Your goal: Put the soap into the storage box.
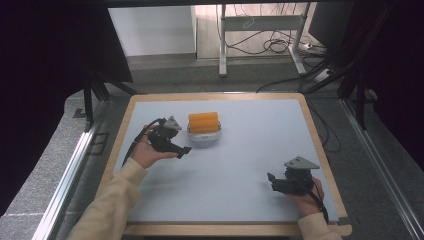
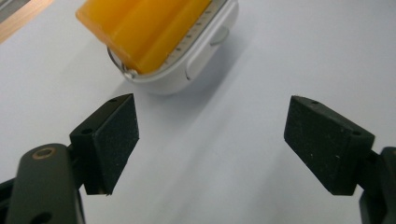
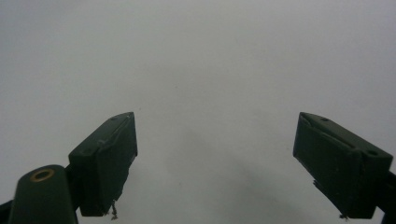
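An orange ribbed block (image 1: 203, 122) rests on top of a white rounded base (image 1: 204, 138) near the middle of the table's far half. In the left gripper view the orange block (image 2: 142, 29) and its white base (image 2: 196, 60) lie just ahead and to the left. My left gripper (image 1: 183, 151) hangs just left of the base, open, nothing between its pads (image 2: 116, 140). My right gripper (image 1: 272, 181) stays near the table's front right, open, over bare grey surface, with one dark pad (image 3: 109, 161) at the left of its own view.
The table has a pale grey-blue mat (image 1: 235, 165) with a wooden rim (image 1: 320, 140). Beyond the far edge stand a metal desk frame (image 1: 260, 30) and loose cables (image 1: 280, 45). Dark curtains flank both sides.
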The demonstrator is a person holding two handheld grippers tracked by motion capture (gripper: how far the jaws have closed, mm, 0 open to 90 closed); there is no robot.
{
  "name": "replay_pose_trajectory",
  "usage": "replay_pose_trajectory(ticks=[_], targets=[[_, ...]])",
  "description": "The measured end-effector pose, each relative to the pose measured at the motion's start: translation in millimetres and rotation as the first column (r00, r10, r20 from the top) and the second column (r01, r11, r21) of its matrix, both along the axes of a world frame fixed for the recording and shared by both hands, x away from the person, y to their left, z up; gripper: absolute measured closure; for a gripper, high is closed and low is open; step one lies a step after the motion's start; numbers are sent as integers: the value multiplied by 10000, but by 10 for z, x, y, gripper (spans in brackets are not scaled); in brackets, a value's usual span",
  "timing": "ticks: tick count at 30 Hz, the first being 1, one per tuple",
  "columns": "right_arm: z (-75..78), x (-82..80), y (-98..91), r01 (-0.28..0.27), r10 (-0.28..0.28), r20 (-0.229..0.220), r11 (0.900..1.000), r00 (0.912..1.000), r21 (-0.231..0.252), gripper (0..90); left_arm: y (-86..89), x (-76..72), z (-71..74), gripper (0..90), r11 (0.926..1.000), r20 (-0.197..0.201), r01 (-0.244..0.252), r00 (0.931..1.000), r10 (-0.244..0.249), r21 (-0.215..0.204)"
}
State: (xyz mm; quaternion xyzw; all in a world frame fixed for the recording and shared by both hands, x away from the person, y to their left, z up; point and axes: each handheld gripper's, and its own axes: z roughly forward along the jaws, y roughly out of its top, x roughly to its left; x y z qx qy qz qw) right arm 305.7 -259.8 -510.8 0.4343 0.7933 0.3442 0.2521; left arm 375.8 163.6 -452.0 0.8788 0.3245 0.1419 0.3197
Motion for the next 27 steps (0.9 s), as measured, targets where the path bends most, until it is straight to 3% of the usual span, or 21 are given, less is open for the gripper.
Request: replay_pose_trajectory(ticks=[4,13,17,19,27], targets=[[-2,-2,2,-35,35,-12,10000,10000,-22,140,78,-157,-83,181,9989,2,-208,9998,208,-416],[-5,-7,15,-38,38,-11,10000,10000,-10,140,139,-435,-248,180,9980,59,-323,9994,327,-536],[-2,-10,13,-27,27,-22,10000,10000,4,140,166,-504,-302,180,9972,-74,-378,9993,374,-652],[-3,-9,15,-28,28,-18,10000,10000,-5,140,184,-540,-332,177,9980,-66,-415,9991,412,-482],[-11,-9,28,-80,80,-11,10000,10000,-57,140,200,-564,-346,177,9975,-96,-473,9989,469,-528]])
